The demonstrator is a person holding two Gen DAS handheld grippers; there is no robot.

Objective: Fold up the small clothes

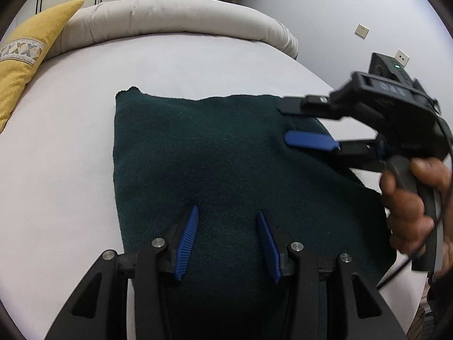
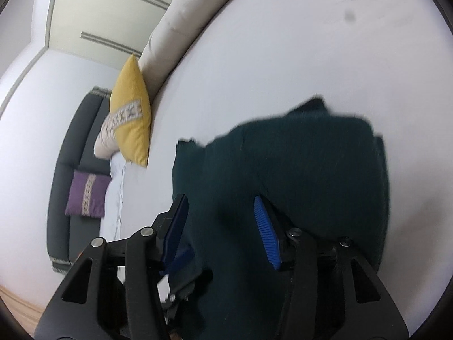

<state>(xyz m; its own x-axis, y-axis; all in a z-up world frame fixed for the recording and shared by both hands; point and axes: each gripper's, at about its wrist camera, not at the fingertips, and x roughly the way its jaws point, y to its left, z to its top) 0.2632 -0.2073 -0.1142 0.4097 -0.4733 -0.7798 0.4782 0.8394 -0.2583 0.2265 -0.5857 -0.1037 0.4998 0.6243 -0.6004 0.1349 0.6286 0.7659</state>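
A dark green knitted garment (image 1: 215, 153) lies folded into a rough rectangle on the white bed sheet (image 1: 56, 155). My left gripper (image 1: 227, 209) hovers over its near part, open, with only the flat cloth under the gap. My right gripper (image 1: 283, 124) comes in from the right over the garment's far right corner, held by a hand (image 1: 407, 204); its jaws stand apart. In the right wrist view the garment (image 2: 297, 170) is blurred and fills the space ahead of the right gripper (image 2: 220, 198), whose pads do not press on it.
A yellow pillow (image 1: 25, 56) lies at the bed's far left, with a beige bolster (image 1: 170, 17) along the far edge. Beyond the bed stands a dark sofa (image 2: 76, 141) with a purple cushion (image 2: 87, 195). White sheet (image 2: 311, 56) surrounds the garment.
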